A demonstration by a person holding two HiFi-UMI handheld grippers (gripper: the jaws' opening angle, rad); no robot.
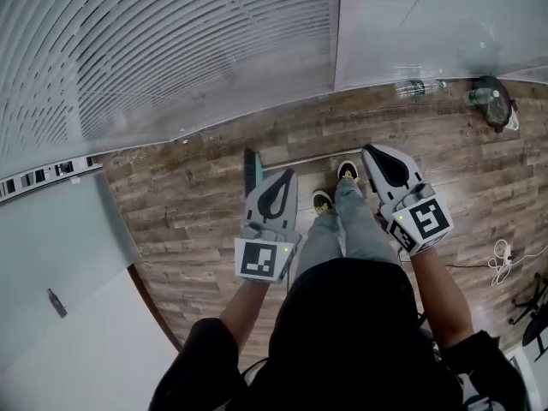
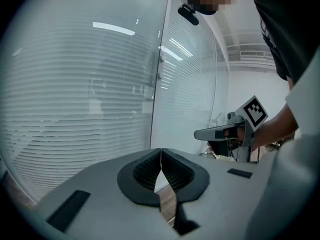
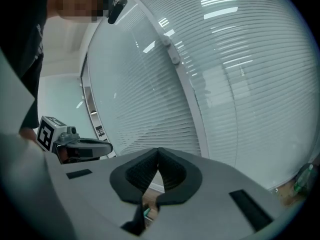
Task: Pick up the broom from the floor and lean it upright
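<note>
The left hand-held gripper point(image 1: 281, 176) and right hand-held gripper point(image 1: 371, 151) are both pressed together, empty, above the broom point(image 1: 287, 163) (lying on the floor point(image 1: 197, 221)); open one wide before lowering onto its handle point(image 1: 315, 157)

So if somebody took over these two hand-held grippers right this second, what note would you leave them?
Left gripper: jaws shut, empty.
Right gripper: jaws shut, empty.
Broom: lying flat on the wood floor along the foot of the glass wall, just beyond the person's shoes, between the two grippers.
Done: nothing yet; the broom is untouched.
Left: open the jaws, take the handle, lift it, and lean it upright, probably against that wall.
</note>
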